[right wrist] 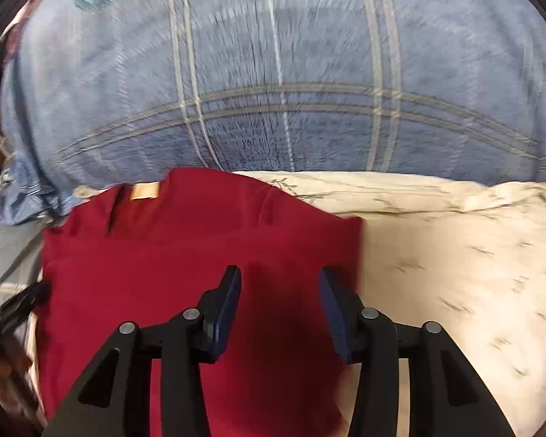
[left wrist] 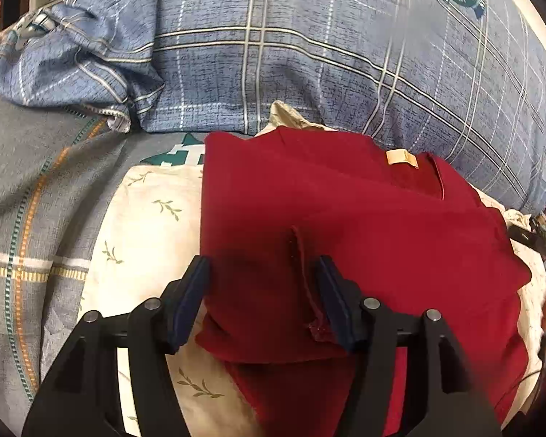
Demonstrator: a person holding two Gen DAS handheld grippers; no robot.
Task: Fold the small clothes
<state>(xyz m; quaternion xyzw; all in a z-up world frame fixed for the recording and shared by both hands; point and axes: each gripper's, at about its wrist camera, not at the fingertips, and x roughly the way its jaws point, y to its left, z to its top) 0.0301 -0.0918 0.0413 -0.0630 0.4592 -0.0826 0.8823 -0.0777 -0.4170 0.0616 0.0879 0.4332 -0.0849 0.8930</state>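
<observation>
A dark red garment with a tan neck label lies partly folded on a cream leaf-print cloth. My left gripper is open, its jaws astride a raised fold of the red fabric near the garment's left edge, with nothing pinched. In the right wrist view the same garment shows with its label at the far side. My right gripper is open above the garment's right part, close to its right edge. That view is motion-blurred.
A blue plaid quilt is heaped behind the garment and also fills the right wrist view. A grey plaid sheet lies to the left. The cream cloth stretches to the right of the garment.
</observation>
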